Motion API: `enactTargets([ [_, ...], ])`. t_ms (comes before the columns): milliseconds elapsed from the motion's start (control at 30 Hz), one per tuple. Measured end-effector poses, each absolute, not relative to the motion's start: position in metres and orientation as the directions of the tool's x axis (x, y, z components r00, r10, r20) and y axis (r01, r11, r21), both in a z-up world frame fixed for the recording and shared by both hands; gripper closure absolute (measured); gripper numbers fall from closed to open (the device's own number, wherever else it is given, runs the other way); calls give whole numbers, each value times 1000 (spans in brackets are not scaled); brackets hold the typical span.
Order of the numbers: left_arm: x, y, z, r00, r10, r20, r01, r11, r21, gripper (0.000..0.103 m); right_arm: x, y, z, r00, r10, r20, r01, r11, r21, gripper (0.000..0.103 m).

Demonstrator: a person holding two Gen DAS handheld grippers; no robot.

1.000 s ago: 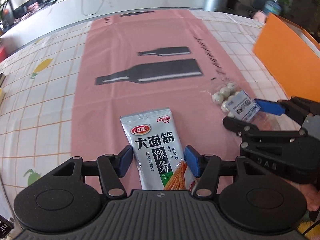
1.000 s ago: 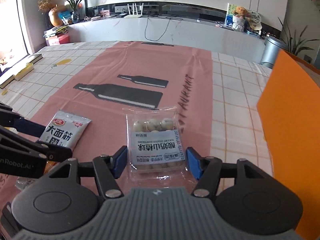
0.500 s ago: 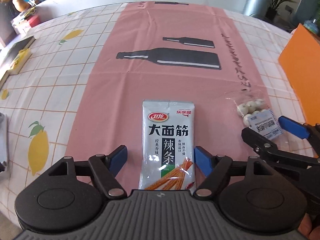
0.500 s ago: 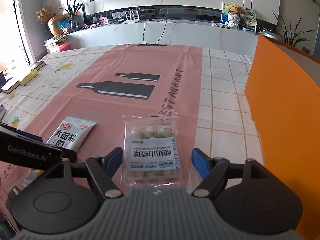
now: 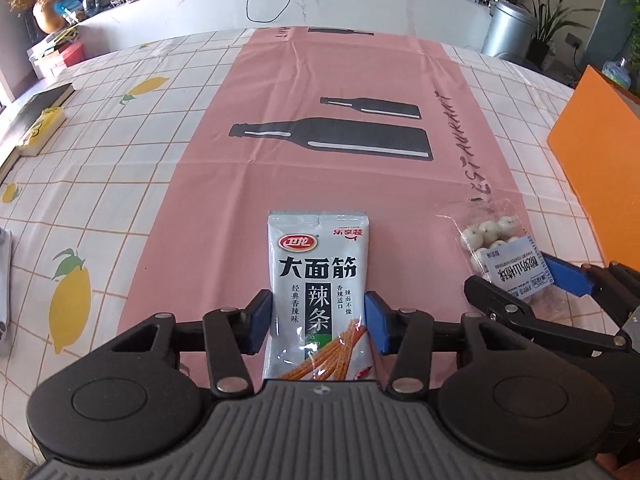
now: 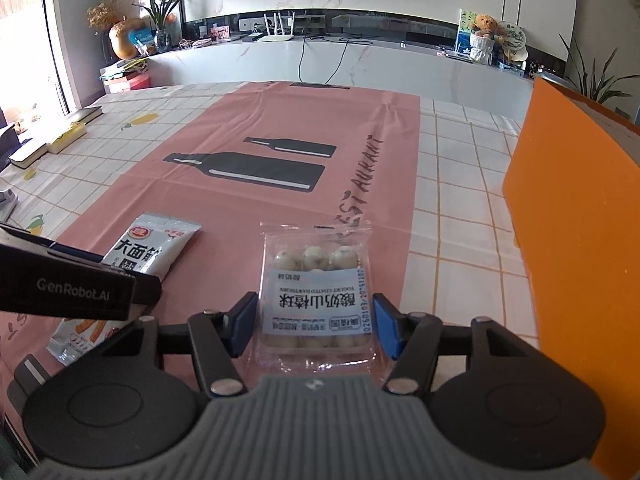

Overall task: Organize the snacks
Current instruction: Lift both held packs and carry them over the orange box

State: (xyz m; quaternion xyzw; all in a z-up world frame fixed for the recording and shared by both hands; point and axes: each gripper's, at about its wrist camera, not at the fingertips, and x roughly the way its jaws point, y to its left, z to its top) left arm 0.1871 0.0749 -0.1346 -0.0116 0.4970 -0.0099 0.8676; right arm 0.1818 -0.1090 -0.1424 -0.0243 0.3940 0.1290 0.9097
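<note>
The silver spicy-strip packet (image 5: 320, 280) lies flat on the pink bottle-print runner (image 5: 320, 80), its lower part between the blue pads of the left tongs (image 5: 319, 322). Those jaws are closing, and both pads sit right at the packet's side edges, apparently touching it. Just to its right on the same runner lies the clear bag of yogurt-coated hawthorn balls (image 6: 316, 292), white label up, its near part between the pads of the right tongs (image 6: 314, 324). These jaws are also closing; the right pad meets the bag's edge, while a narrow gap shows at the left pad. The two packets are near each other but apart. The runner covers a checked, lemon-print cloth (image 5: 100, 200) on the bench. An orange box (image 6: 576, 208) stands at the right edge.
</note>
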Motion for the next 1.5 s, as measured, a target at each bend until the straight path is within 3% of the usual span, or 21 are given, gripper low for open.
enactTargets([
  [300,183,90,-121,545,-93,-833,-42,990,-138,49,182,-104,-130,628,224,-745,-252,965,78,46],
  [767,162,86,-58,630,-192,-753,-37,960,-276,50,162,-117,-64,687,255,-681,-272,958,84,46],
  [1233,140,35,0,689,-256,-678,53,951,-306,50,138,-175,6,721,277,-635,-345,938,18,46],
  [1500,143,-20,17,691,-312,-652,124,940,-319,50,131,-229,28,762,202,-615,-312,947,-76,46],
])
